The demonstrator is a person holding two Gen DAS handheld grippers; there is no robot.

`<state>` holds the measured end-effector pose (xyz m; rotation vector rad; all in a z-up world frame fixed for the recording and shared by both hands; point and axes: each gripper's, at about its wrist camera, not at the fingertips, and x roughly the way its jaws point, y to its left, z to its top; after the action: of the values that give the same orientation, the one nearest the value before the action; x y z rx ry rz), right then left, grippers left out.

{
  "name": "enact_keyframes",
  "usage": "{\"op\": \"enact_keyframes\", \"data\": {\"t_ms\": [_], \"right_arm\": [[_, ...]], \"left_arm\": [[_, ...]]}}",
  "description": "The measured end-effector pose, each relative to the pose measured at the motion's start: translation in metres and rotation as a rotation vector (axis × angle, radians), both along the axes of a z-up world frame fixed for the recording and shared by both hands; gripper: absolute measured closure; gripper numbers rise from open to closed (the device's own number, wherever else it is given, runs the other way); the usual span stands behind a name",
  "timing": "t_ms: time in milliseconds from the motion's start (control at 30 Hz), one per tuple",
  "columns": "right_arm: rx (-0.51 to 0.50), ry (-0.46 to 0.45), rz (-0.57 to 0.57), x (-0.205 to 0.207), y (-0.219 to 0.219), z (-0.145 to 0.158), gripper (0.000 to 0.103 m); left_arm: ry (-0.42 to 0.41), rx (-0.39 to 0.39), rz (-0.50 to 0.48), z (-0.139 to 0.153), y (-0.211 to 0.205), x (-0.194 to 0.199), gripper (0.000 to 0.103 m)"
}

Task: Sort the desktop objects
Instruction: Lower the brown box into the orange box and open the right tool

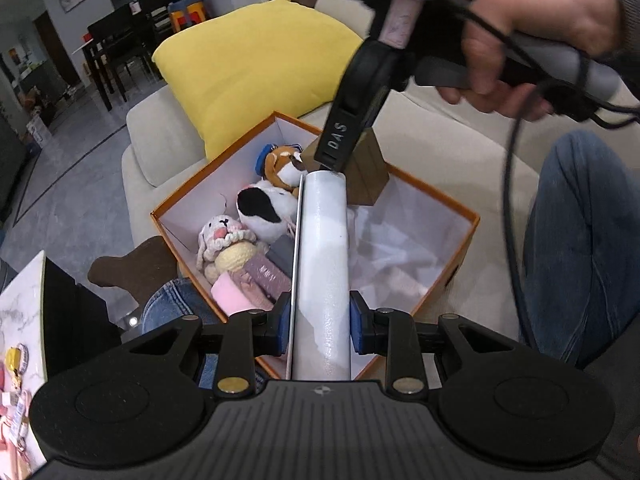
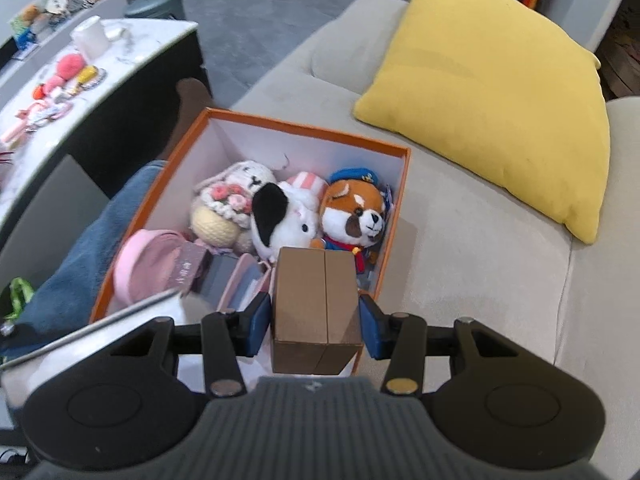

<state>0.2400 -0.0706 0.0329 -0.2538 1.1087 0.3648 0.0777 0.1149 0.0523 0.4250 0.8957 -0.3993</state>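
Note:
My left gripper point(image 1: 320, 322) is shut on a long white box point(image 1: 324, 248), its blue pads pressing both sides. The box hangs over an orange storage box point(image 1: 436, 196) that stands on a sofa. My right gripper point(image 2: 316, 326) is shut on a brown cardboard box point(image 2: 316, 304) above the near end of the same orange box point(image 2: 304, 128). In the left wrist view the brown box point(image 1: 368, 176) sits beyond the white one, under the right gripper point(image 1: 360, 160). Inside lie a red panda plush point(image 2: 356, 216), a black-and-white dog plush point(image 2: 280, 216), a crocheted rabbit point(image 2: 232, 204) and pink items point(image 2: 148, 264).
A yellow cushion point(image 2: 500, 92) leans on the beige sofa point(image 2: 480, 280) behind the orange box. A marble table point(image 2: 132, 52) with several small trinkets stands to the left. A person's jeans leg point(image 1: 584, 240) and hand point(image 1: 540, 40) are on the right. White tissue paper point(image 1: 400, 240) lines the box's right half.

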Motion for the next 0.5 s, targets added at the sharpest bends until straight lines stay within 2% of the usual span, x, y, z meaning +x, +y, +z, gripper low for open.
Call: {"op": "enact_keyframes", "data": {"t_ms": [267, 367, 500], "right_arm": [[-0.037, 0.058, -0.060, 0.012, 0.003, -0.024, 0.054], [-0.049, 0.063, -0.074, 0.016, 0.004, -0.030, 0.054], [-0.055, 0.101, -0.095, 0.020, 0.004, -0.040, 0.053]], "left_arm": [[0.010, 0.006, -0.002, -0.008, 0.014, -0.004, 0.070], [0.003, 0.020, -0.033, -0.010, 0.012, -0.006, 0.070], [-0.007, 0.076, -0.108, -0.015, 0.003, -0.006, 0.070]]}}
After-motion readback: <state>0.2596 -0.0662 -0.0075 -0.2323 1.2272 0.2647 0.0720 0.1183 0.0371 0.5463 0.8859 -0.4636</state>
